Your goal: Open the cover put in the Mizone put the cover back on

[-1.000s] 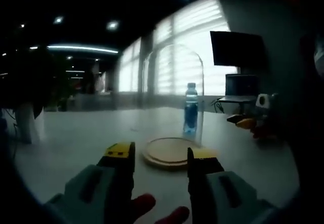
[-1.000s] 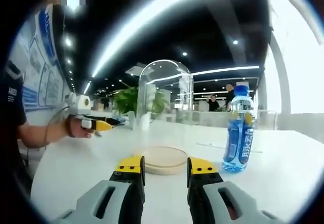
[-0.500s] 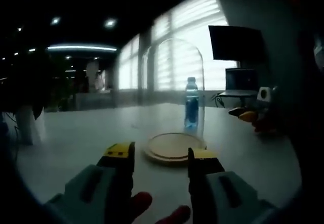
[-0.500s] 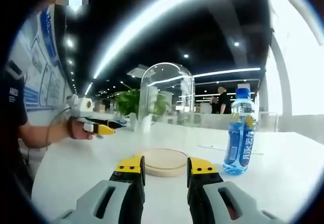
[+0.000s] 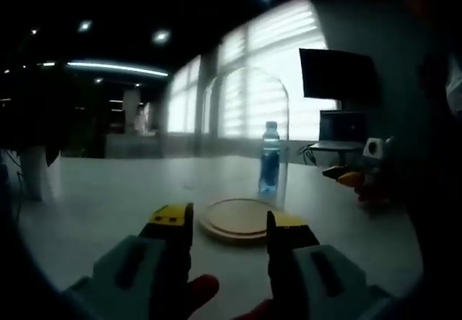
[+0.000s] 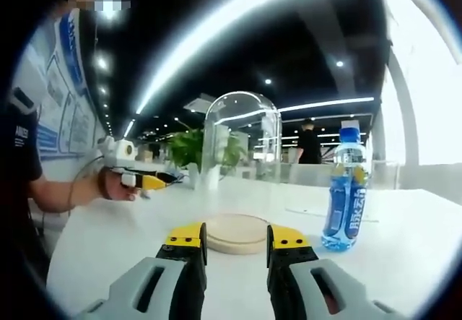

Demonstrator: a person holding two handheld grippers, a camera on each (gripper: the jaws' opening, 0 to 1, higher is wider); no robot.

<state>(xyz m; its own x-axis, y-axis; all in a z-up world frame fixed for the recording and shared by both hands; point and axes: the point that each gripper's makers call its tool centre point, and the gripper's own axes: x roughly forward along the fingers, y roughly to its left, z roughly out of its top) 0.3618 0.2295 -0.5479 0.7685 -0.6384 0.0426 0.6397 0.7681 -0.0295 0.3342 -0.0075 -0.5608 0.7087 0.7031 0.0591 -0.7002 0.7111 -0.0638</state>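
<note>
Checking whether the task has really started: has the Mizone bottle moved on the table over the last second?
No. In the right gripper view the Mizone bottle stands to the right of the wooden base as before; only slight camera shift.

We can't really read anything here; the blue bottle (image 6: 346, 190) has a label with print on it, but it's way too blurry.

Cover (image 6: 240, 162): clear and glass-like; glossy, with bright reflections on the dome
Base (image 6: 234, 232): pale wood; matt, smooth round disc
Mizone bottle (image 6: 346, 190): clear plastic, blue contents; glossy printed label; light cap
Table (image 6: 404, 248): white; smooth, faint sheen
Right gripper (image 6: 234, 242): grey matt plastic jaw bodies; yellow tips with black pads
Left gripper (image 5: 228, 223): same grey plastic; yellow and black tips
</note>
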